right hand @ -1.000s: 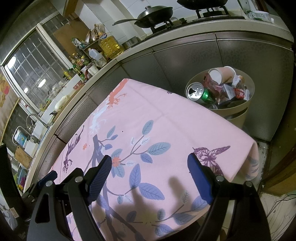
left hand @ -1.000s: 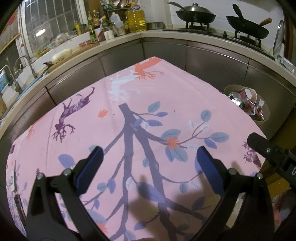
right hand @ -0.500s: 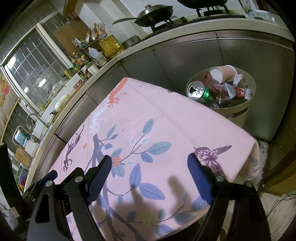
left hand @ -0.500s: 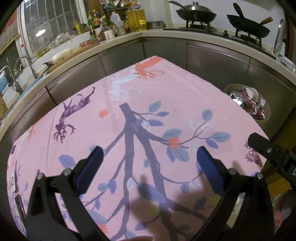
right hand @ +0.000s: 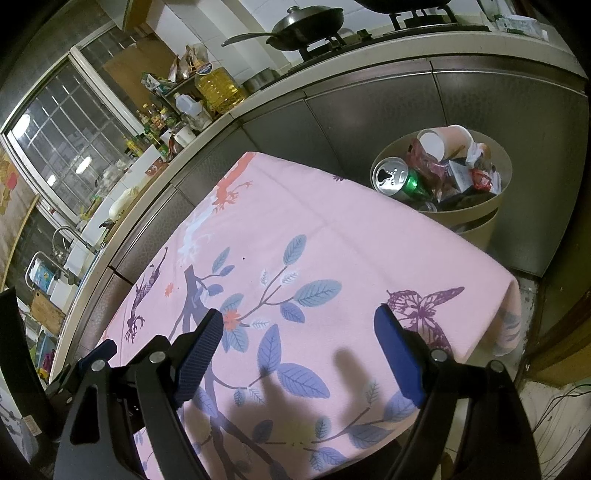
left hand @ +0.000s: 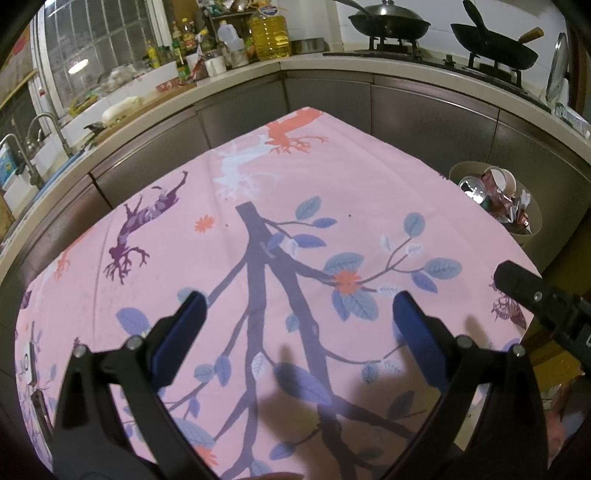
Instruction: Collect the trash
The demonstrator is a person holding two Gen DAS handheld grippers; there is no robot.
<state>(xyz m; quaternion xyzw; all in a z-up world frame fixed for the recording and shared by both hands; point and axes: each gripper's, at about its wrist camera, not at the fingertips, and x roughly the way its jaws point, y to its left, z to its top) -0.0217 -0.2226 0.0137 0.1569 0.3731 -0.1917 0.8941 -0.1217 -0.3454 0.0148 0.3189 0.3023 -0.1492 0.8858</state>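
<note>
A round beige trash bin stands on the floor beyond the table's far right corner, heaped with trash: a green can, a paper cup and wrappers. The bin also shows at the right of the left wrist view. A table under a pink cloth printed with branches and leaves carries no loose trash. My left gripper hovers open over the cloth with nothing between its fingers. My right gripper is open too, above the cloth's right part, holding nothing. Its black finger reaches into the left wrist view.
A kitchen counter wraps around behind the table, with bottles, an oil jug, woks on a stove and a sink tap at left. Grey cabinet fronts stand close behind the table and bin.
</note>
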